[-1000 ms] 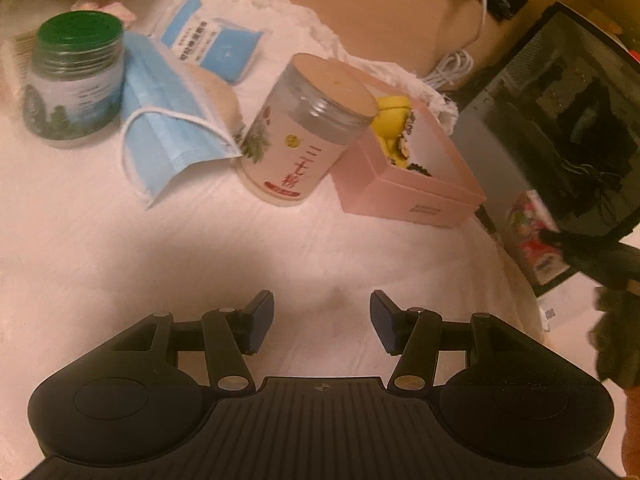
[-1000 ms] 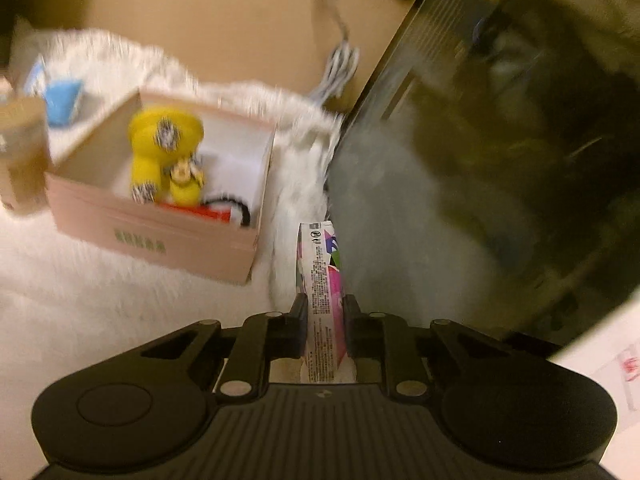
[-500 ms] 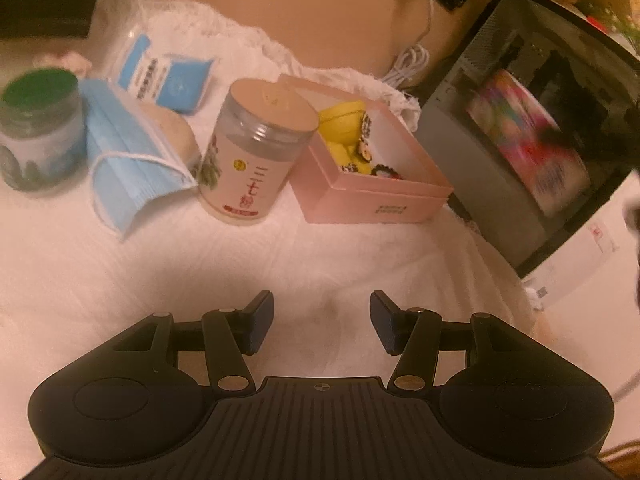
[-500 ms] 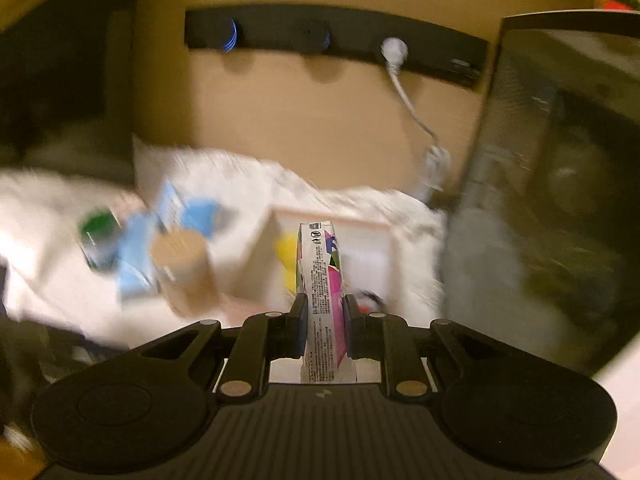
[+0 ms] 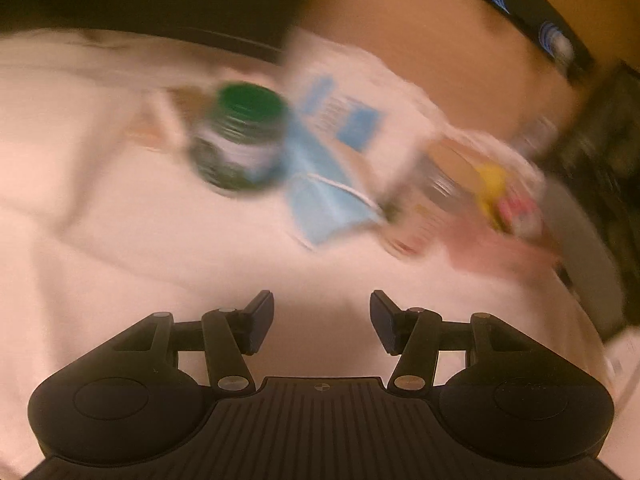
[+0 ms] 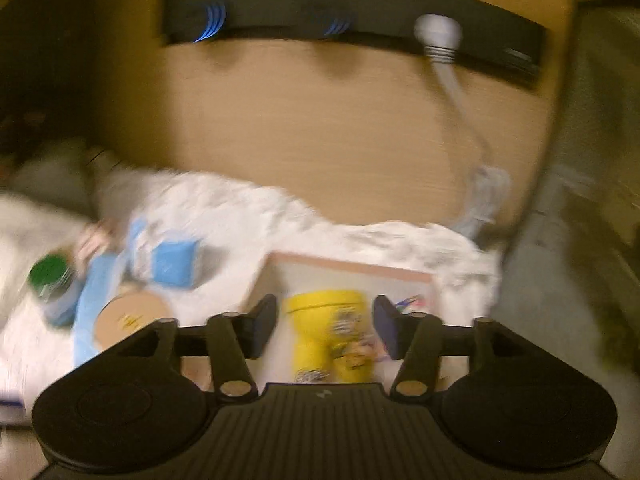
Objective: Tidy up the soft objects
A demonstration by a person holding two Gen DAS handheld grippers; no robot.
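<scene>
Above a pink box (image 6: 352, 268) on a white cloth (image 6: 248, 208), the right gripper (image 6: 325, 328) hangs with its jaws released and nothing between them; a yellow toy (image 6: 324, 312) lies in the box straight ahead at 12 o'clock, seen through the gap. At 10 o'clock from that gripper stand a tan-lidded jar (image 6: 132, 316) and a green-lidded jar (image 6: 50, 280), with a blue mask (image 6: 94, 292) between them and a blue-and-white packet (image 6: 172, 264) just behind. A black power strip (image 6: 360, 20) runs along the wooden wall at 12 o'clock, a white plug (image 6: 438, 36) in it. Over the cloth (image 5: 160, 260), the left gripper (image 5: 322, 322) is likewise spread wide and empty. Its view is heavily blurred: the green-lidded jar (image 5: 240, 140) sits at 11 o'clock, the mask (image 5: 324, 196) at 12 o'clock touching it, the packet (image 5: 344, 116) behind, and the tan-lidded jar (image 5: 428, 200) and box (image 5: 496, 248) at 1 o'clock.
</scene>
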